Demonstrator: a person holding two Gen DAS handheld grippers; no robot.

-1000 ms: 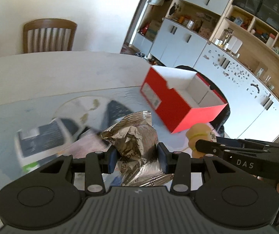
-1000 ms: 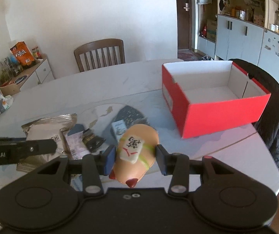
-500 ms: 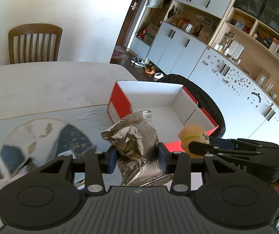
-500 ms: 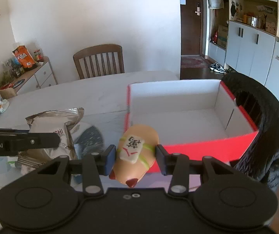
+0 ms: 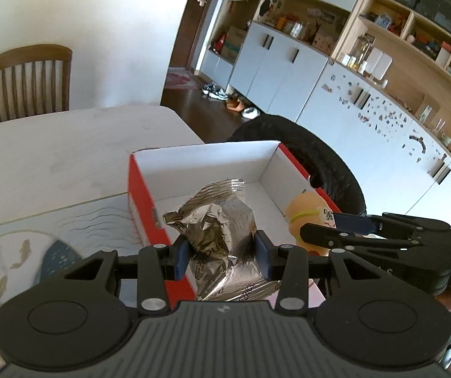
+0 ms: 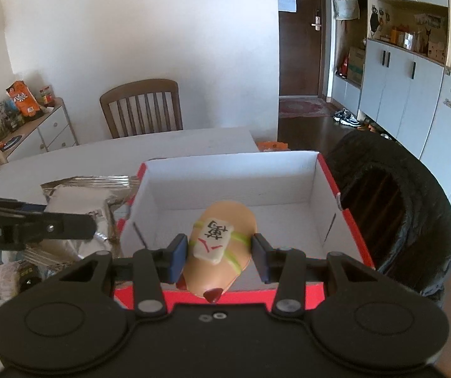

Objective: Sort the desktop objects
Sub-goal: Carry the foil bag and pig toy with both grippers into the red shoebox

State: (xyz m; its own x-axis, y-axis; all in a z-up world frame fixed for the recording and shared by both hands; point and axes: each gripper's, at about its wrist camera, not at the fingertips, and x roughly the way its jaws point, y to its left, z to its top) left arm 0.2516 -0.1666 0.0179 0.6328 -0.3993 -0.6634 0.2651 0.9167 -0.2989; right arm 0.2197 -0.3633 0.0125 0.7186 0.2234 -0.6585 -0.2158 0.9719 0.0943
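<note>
1. My left gripper (image 5: 222,253) pinches the crumpled foil packet (image 5: 217,223) above the red box (image 5: 140,195), ready to drop it.
2. My right gripper (image 6: 220,256) clamps the peach squishy toy (image 6: 224,245) over the box's empty white floor, both items staged for release.

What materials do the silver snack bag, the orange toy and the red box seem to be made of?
Silver snack bag: probably metallised plastic film; shiny, with sharp crinkles and a crimped seal edge.
Orange toy: looks like soft foam or rubber, smooth and matte with rounded shapes; softness cannot be confirmed.
Red box: likely cardboard, red outside and matte white inside, with thin folded walls.
</note>
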